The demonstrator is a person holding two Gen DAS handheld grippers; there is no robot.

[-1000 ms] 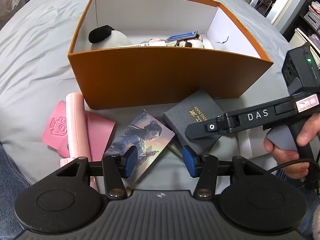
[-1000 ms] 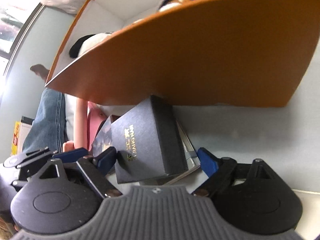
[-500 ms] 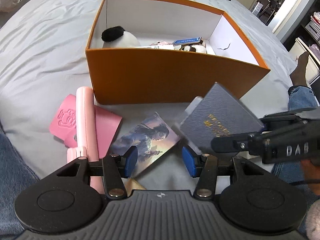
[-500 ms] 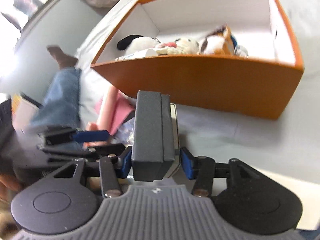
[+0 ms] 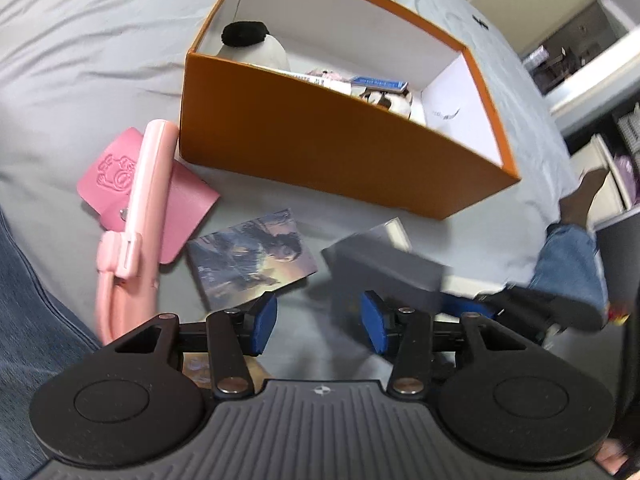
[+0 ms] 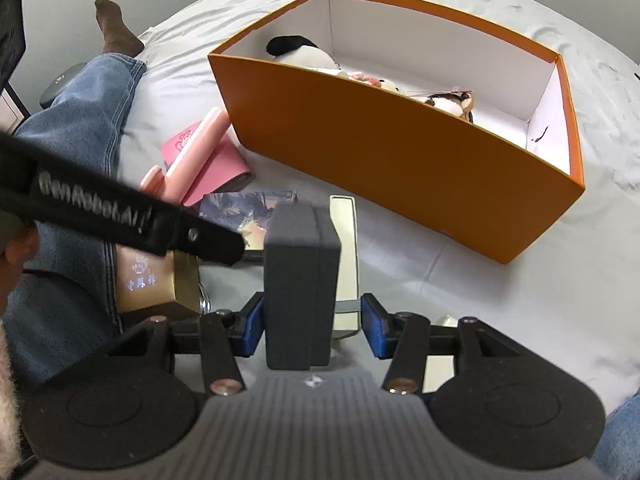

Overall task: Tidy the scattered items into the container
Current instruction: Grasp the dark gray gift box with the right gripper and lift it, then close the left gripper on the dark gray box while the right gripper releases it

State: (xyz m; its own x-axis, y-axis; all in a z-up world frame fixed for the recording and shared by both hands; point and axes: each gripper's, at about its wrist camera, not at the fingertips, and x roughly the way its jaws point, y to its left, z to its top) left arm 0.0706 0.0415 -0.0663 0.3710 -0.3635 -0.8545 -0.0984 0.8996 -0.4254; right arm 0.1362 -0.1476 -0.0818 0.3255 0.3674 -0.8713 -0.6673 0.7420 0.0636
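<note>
The open orange cardboard box with a white interior (image 6: pixel 400 148) rests on the grey bedsheet (image 6: pixel 500 300) and serves as the reference point for every position below.

Right gripper (image 6: pixel 314 326): its blue-padded fingers (image 6: pixel 253 326) stand on either side of a dark grey rectangular hard-cover box (image 6: pixel 302 280), which is held upright on its narrow edge, on the near side of the orange box and clear of its front wall. The left pad presses against the grey box; a narrow gap shows beside the right pad, so full contact on that side cannot be confirmed. In the left wrist view the same grey box (image 5: pixel 384 268) appears motion-blurred, near the orange box's (image 5: pixel 340 140) front right corner.

Left gripper (image 5: pixel 318 320): fingers (image 5: pixel 266 318) spread apart, nothing between them, hovering above the sheet (image 5: pixel 80 60) in front of the orange box.

Items inside the orange box:
- a black-and-white plush toy (image 6: pixel 304 54) at the left end;
- smaller plush pieces (image 6: pixel 448 104) toward the middle, partly hidden by the front wall.

Items on the sheet in front of the orange box:
- a pink leather card pouch with an embossed figure (image 5: pixel 132 184), beside the front left corner;
- a pale pink plastic stick-shaped device (image 5: pixel 136 216) lying across the pouch;
- an illustrated card showing a dark-haired figure (image 5: pixel 252 256), before the middle of the front wall;
- a white flat case (image 6: pixel 346 264), lying directly behind the held grey box.
</note>
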